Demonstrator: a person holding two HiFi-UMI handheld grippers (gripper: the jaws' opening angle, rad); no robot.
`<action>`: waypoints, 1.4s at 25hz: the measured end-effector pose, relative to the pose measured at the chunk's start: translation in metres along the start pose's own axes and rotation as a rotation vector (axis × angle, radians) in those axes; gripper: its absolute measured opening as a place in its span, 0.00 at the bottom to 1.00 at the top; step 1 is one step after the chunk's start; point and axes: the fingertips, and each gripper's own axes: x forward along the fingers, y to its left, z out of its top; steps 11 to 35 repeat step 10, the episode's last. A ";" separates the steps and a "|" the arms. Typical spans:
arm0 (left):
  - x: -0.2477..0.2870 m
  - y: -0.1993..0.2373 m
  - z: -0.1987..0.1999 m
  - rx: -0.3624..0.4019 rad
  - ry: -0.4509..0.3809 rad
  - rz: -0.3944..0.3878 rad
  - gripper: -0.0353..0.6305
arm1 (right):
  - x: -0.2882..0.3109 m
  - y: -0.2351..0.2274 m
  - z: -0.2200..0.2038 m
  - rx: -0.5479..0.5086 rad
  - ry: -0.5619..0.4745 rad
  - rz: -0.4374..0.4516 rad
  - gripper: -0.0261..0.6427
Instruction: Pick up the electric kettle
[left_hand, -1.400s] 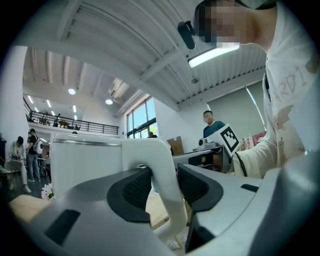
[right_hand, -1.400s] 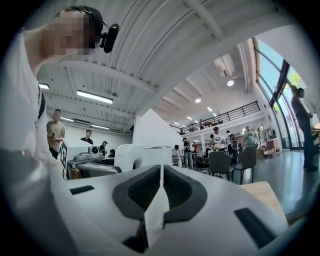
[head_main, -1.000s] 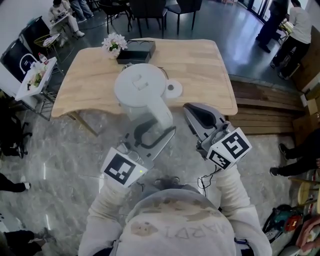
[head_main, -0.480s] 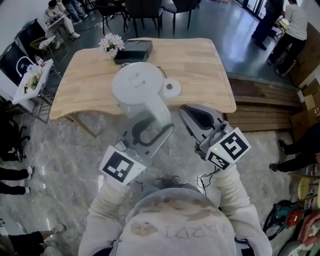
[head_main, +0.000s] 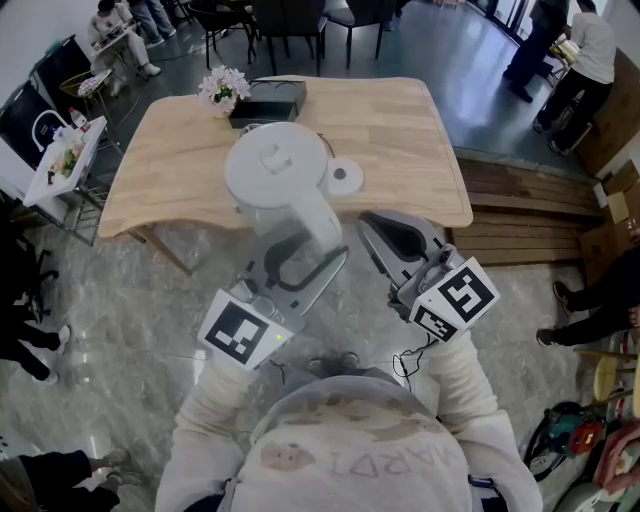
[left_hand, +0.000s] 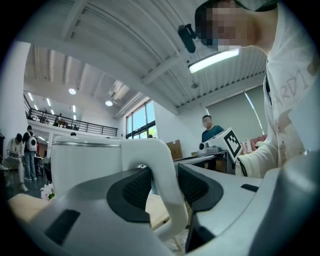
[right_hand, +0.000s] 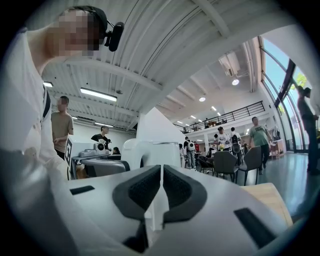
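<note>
The white electric kettle hangs in the air in front of the wooden table, lid up. My left gripper is shut on its curved handle; the black pads press the handle from both sides, and the kettle body fills the space behind it. My right gripper is to the right of the kettle, apart from it, shut with nothing between its pads. In the right gripper view the kettle shows beyond the jaws.
A small white round disc lies on the table beside the kettle. At the table's far edge are a black box and a bunch of white flowers. Chairs and people stand around. Wooden steps lie to the right.
</note>
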 end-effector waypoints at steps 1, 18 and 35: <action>0.000 0.000 0.001 0.003 -0.001 0.000 0.30 | 0.000 0.000 0.000 0.000 0.000 0.000 0.08; 0.000 0.000 0.004 0.012 -0.002 0.008 0.30 | 0.001 0.001 0.003 -0.003 -0.006 0.005 0.08; 0.000 0.000 0.004 0.012 -0.002 0.008 0.30 | 0.001 0.001 0.003 -0.003 -0.006 0.005 0.08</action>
